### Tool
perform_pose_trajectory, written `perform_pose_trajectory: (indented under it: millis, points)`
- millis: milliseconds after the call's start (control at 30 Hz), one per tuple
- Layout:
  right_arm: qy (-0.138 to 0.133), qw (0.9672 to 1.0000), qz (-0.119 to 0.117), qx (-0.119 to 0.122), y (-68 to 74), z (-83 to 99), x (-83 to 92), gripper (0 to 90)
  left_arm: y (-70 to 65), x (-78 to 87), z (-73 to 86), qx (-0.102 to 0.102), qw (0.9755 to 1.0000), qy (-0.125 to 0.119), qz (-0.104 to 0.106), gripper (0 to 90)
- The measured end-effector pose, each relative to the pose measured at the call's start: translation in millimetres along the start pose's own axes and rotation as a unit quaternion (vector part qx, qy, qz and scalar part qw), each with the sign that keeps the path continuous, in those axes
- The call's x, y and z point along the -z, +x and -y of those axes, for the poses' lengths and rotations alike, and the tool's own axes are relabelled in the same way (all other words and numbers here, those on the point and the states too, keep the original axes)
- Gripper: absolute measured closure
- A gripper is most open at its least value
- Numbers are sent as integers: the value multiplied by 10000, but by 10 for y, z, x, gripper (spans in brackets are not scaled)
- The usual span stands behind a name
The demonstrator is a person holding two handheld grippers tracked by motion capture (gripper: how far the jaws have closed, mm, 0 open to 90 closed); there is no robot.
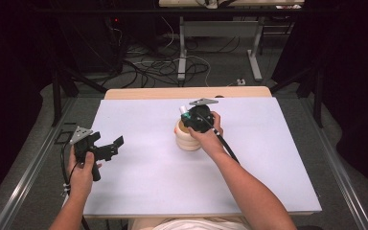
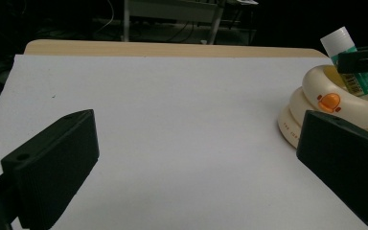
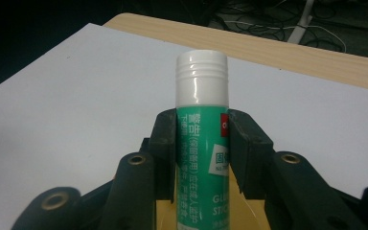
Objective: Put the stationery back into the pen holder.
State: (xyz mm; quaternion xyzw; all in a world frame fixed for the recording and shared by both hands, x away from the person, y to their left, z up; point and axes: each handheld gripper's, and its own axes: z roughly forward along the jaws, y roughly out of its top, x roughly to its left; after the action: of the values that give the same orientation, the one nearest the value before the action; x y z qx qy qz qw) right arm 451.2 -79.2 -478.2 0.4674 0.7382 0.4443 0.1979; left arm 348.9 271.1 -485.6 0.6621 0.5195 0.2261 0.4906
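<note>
On the white-topped desk point(image 1: 139, 167), a green glue stick with a white cap point(image 3: 202, 139) is pinched by the right tongs point(image 1: 188, 116) over the cream ringed holder point(image 1: 188, 139), left tongs point(image 1: 109, 147) spread and idle; judged mid-insertion, lowering then release needed.

Holder: the ringed holder point(image 1: 188, 139) stands near the middle of your table point(image 1: 268, 158); it sits right of your left gripper point(image 1: 106, 149), well apart
Glue stick: the glue stick point(image 3: 202, 143) sits between your right gripper's point(image 3: 202, 143) jaws; its lower end is inside the holder; it leans away from you
</note>
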Motion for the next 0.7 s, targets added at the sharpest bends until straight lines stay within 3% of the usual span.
perform_pose_trajectory:
  millis: [400,700]
  points:
    - [2,9999,11,131,13,51,-8,655,5,2,1,-5,10000,-13,-8,5]
    - [80,9999,13,83,-25,140,-27,655,1,-3,4,-3,10000,-7,-10,5]
